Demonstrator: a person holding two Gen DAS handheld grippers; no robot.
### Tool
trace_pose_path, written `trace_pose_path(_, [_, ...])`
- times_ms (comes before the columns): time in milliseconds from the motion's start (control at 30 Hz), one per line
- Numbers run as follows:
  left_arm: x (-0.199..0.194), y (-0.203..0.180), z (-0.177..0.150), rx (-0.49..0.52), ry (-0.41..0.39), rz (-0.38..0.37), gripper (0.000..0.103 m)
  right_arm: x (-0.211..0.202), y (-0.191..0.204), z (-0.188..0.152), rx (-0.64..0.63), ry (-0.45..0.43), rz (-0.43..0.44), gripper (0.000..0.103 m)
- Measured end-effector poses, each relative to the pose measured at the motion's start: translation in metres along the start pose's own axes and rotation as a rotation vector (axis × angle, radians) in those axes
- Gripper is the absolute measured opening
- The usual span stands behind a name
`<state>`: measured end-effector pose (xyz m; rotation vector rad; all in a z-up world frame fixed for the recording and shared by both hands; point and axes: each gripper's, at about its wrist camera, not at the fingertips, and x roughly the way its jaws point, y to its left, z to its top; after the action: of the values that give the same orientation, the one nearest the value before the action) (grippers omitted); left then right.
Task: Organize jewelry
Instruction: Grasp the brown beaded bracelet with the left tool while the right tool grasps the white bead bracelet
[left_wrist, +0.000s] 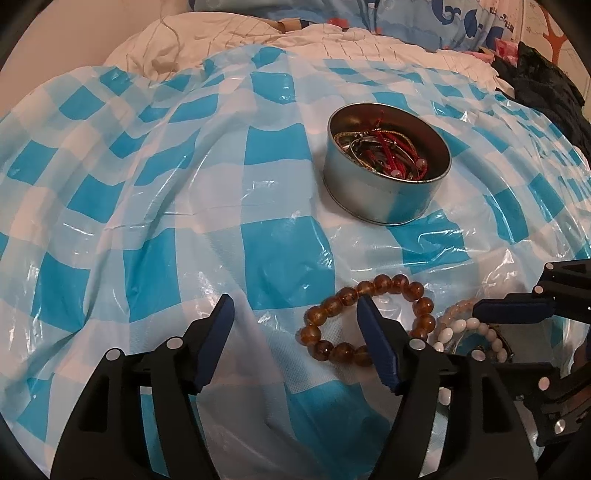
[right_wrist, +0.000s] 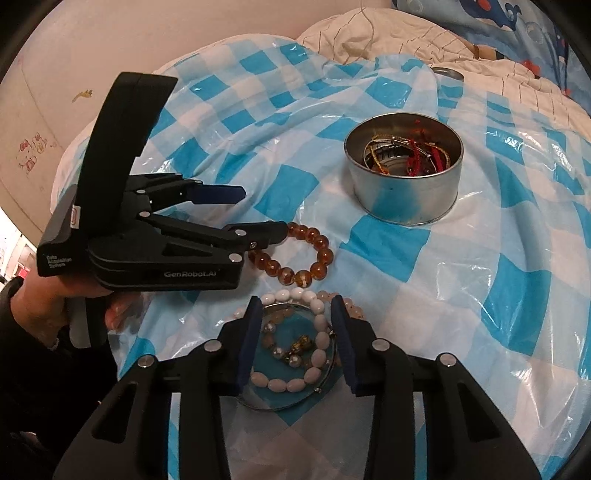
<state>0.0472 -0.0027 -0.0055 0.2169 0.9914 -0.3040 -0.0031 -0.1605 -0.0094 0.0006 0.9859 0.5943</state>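
My left tool (left_wrist: 295, 325) stands open over the blue-and-white checked plastic sheet (left_wrist: 147, 229) spread on the bed, its jaws wide apart and gripping nothing. One of its blue pads (left_wrist: 376, 343) reaches into the ring of the amber bead bracelet (left_wrist: 369, 321), which lies flat on the sheet; the other pad hangs over bare plastic, outside the ring. From the right wrist view, I cannot tell if the pad touches a bead.

That bracelet looks like round, glossy beads on a cord: light, limp as a loop, hard and slick bead by bead. I judge it best taken across one strand, a bead or two between the pads, so it hangs free rather than rolling out.

Just beside it to the right lies a small heap: a white oval-bead bracelet (right_wrist: 317, 343), a pale pink bead bracelet (right_wrist: 343, 301), a short strand with a gold charm (right_wrist: 295, 349) and a thin metal bangle (right_wrist: 280, 404) circling them. My right tool (right_wrist: 295, 343) straddles this heap with its jaws partly open; the pads sit either side of the white beads and are not pressing on them. The strands overlap, so lifting one may drag another.

Further back on the sheet stands the round metal tin (right_wrist: 406, 199), upright, already holding red cord bracelets (right_wrist: 424, 155) and gold-toned bangles (right_wrist: 373, 151). That is where I take these pieces to belong.
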Motion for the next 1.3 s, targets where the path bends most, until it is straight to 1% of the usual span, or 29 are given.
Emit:
trace_pose_path(33, [0.0,0.0,0.0,0.002,0.0,0.001,0.067,0.001,0.0,0.0,-0.001,0.001,-0.003,0.033])
trace_pose_path(67, [0.0,0.0,0.0,0.004,0.001,0.002,0.068,0.001,-0.001,0.0,-0.002,0.002,-0.007,0.028])
trace_pose_path(167, [0.001,-0.001,0.0,0.009,0.003,0.007,0.07,0.001,-0.002,0.0,-0.006,-0.001,-0.022,0.01])
trace_pose_path(200, [0.001,-0.001,-0.001,0.011,0.003,0.008,0.071,-0.001,-0.001,0.0,-0.009,-0.006,-0.023,0.008])
trace_pose_path(367, [0.002,0.001,0.0,0.006,0.003,0.018,0.072,-0.01,0.001,0.003,-0.026,-0.039,-0.012,0.008])
trace_pose_path(500, [0.004,0.002,0.0,0.002,0.005,0.021,0.073,-0.024,-0.011,0.008,0.02,-0.089,-0.01,0.008])
trace_pose_path(567, [0.008,-0.001,0.0,0.014,0.01,0.027,0.076,-0.03,-0.018,0.01,0.046,-0.109,-0.007,0.008])
trace_pose_path(667, [0.009,-0.002,0.0,0.021,0.006,0.037,0.077,-0.036,-0.033,0.012,0.096,-0.133,-0.042,0.008])
trace_pose_path(700, [0.008,-0.001,0.0,0.017,0.005,0.036,0.077,-0.037,-0.038,0.012,0.117,-0.135,-0.066,0.008])
trace_pose_path(800, [0.007,0.004,0.003,-0.011,-0.012,0.041,0.077,-0.035,-0.054,0.011,0.171,-0.119,-0.145,0.008])
trace_pose_path(867, [0.008,0.005,0.003,-0.02,-0.011,0.037,0.079,-0.031,-0.061,0.01,0.193,-0.1,-0.157,0.008])
trace_pose_path(933, [0.012,0.003,0.003,-0.014,-0.008,0.04,0.08,-0.026,-0.064,0.007,0.205,-0.073,-0.169,0.01])
trace_pose_path(1000, [0.015,-0.001,0.002,0.007,-0.008,0.05,0.081,-0.023,-0.064,0.006,0.208,-0.066,-0.175,0.036])
trace_pose_path(1033, [0.015,-0.003,0.002,0.017,-0.008,0.056,0.081,-0.023,-0.064,0.005,0.209,-0.07,-0.178,0.039])
trace_pose_path(1100, [0.015,-0.006,0.001,0.04,-0.012,0.065,0.081,-0.021,-0.064,0.004,0.2,-0.061,-0.191,0.039])
trace_pose_path(1133, [0.014,-0.007,0.0,0.054,-0.014,0.064,0.079,-0.018,-0.063,0.003,0.194,-0.051,-0.201,0.039])
trace_pose_path(1167, [0.014,-0.009,-0.001,0.067,-0.014,0.057,0.071,-0.014,-0.062,0.002,0.179,-0.03,-0.221,0.039])
trace_pose_path(1200, [0.013,-0.011,-0.001,0.081,-0.01,0.044,0.064,-0.01,-0.06,0.001,0.16,-0.014,-0.237,0.039])
trace_pose_path(1233, [0.012,-0.015,-0.001,0.102,-0.001,0.03,0.048,-0.006,-0.055,0.001,0.125,-0.001,-0.266,0.039])
trace_pose_path(1267, [0.011,-0.018,-0.001,0.117,0.009,0.011,0.02,-0.004,-0.05,0.001,0.092,0.007,-0.29,0.037])
trace_pose_path(1300, [0.009,-0.021,-0.001,0.131,0.026,-0.003,0.015,-0.004,-0.046,0.001,0.073,0.008,-0.301,0.031])
